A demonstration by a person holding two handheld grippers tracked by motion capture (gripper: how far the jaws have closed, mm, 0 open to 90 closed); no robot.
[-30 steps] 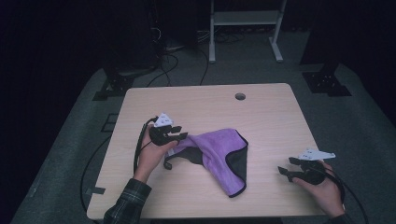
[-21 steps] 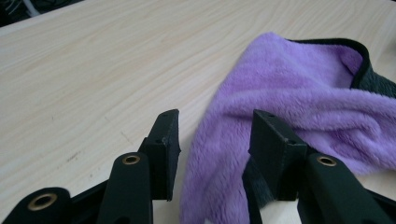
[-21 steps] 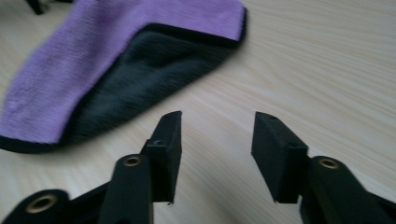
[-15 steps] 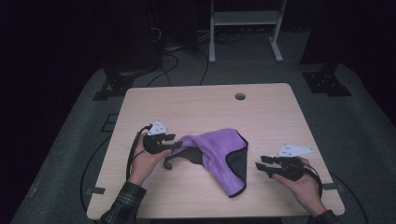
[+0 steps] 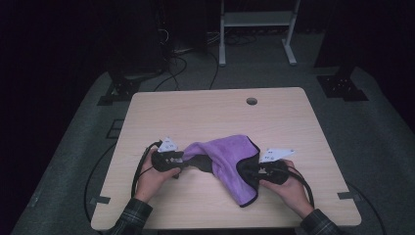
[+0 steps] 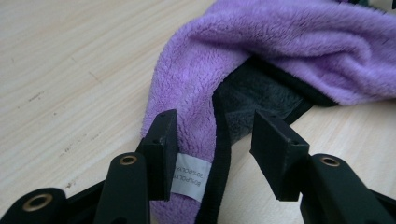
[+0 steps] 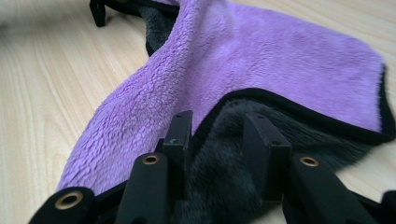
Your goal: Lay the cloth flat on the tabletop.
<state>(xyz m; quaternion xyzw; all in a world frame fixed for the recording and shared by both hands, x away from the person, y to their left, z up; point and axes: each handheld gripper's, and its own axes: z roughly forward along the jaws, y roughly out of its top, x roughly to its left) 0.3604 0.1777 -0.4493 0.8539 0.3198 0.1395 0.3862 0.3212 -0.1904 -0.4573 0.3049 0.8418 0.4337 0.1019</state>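
A purple fleece cloth with a black hem and dark grey underside lies crumpled at the front middle of the wooden table. My left gripper is at its left corner. In the left gripper view the jaws straddle that corner with its white label; they have just been opening, and a gap shows beside the hem. My right gripper is at the cloth's right edge. Its jaws have just been closing, with the dark grey underside between them and the purple face beyond.
A round cable hole sits near the table's far edge. Behind the table, on the dark floor, stand a white metal frame and loose cables. Bare tabletop lies left, right and beyond the cloth.
My right gripper has slid left from the table's right side onto the cloth's right edge. The left gripper has sunk a little, and the cloth now lies lower and flatter.
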